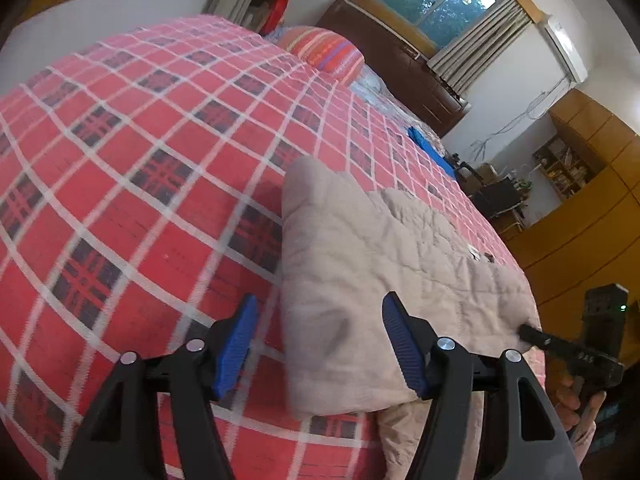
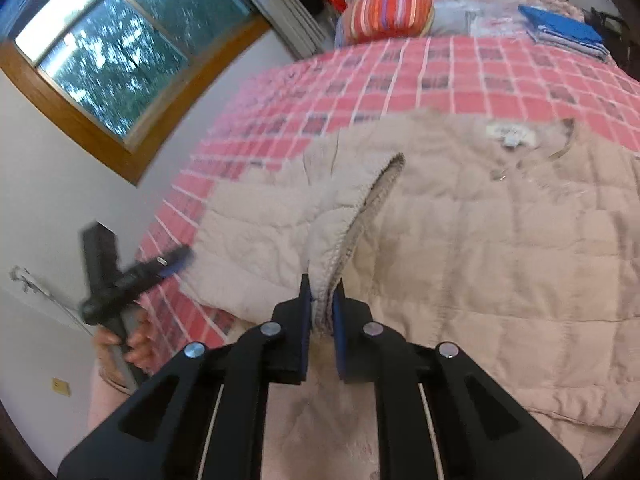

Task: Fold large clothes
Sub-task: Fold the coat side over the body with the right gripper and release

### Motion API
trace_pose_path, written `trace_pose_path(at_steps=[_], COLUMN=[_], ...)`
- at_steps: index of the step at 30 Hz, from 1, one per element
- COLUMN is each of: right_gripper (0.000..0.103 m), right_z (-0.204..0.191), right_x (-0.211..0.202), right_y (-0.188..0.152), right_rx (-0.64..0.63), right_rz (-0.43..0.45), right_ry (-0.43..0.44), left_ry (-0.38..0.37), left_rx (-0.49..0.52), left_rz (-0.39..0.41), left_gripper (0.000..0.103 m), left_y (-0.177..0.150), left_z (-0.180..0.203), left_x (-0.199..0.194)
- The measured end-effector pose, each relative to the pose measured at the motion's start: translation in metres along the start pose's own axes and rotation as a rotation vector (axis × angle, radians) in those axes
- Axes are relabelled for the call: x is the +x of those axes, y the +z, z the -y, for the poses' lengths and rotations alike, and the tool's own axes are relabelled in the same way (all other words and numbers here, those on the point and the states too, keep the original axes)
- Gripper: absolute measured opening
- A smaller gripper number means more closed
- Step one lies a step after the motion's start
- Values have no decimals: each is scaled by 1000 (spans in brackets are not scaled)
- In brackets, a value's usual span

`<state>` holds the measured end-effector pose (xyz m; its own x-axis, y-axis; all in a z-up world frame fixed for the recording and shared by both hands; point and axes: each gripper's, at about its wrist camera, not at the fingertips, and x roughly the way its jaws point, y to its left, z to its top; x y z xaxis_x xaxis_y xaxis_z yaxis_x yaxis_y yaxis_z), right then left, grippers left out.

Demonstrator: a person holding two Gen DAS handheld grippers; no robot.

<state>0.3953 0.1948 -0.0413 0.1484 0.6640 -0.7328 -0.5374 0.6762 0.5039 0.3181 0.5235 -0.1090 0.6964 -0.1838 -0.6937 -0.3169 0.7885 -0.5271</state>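
Jacket (image 2: 460, 240), beige quilted, lies on the red plaid bedspread (image 1: 140, 160), hem cut off by frame bottom. Right gripper (image 2: 322, 304) pinched tight on the ribbed sleeve cuff (image 2: 360, 220). Left gripper (image 1: 316, 344) spread wide over a folded jacket edge, gripping nothing. Neck label (image 2: 510, 134) too blurred to read

A home bedroom: plaid-covered bed (image 1: 160, 160), striped pillow (image 2: 390, 8), probably a wardrobe (image 1: 592, 216).

We see a matt quilted beige cloth jacket (image 2: 480, 240), soft woven plaid bedspread (image 1: 140, 140), our tools' ribbed blue pads (image 1: 404, 344), matt black plastic arms, shiny metal pins.
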Motion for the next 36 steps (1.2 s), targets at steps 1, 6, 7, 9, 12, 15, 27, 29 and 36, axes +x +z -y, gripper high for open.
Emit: trace_pose_path(at_steps=[1, 6, 7, 9, 12, 15, 27, 29, 36], right_gripper=[9, 9, 9, 9, 8, 8, 8, 8, 8], right_z=[3, 31, 37, 49, 74, 95, 161, 171, 181], right_x=[-8, -56, -64, -76, -97, -109, -75, -61, -68], right_y=[0, -2, -2, -5, -12, -19, -50, -54, -66], right_rx=[4, 42, 50, 71, 116, 157, 285, 307, 332], right_rz=[16, 94, 108, 129, 160, 182, 66, 35, 93], right_ry=[0, -30, -41, -55, -75, -96, -235, -247, -203], left_ry=[-4, -44, -47, -51, -47, -42, -19, -45, -83], left_rx=[14, 46, 51, 66, 86, 105, 156, 133, 138], left_rz=[-6, -27, -28, -35, -49, -62, -140, -151, -94], left_gripper=[65, 65, 65, 65, 65, 64, 24, 16, 8], left_y=[-1, -3, -2, -3, -4, -8, -19, -20, -23], left_z=[5, 28, 33, 42, 52, 61, 81, 80, 89], left_x=[3, 15, 17, 21, 30, 38, 73, 75, 61])
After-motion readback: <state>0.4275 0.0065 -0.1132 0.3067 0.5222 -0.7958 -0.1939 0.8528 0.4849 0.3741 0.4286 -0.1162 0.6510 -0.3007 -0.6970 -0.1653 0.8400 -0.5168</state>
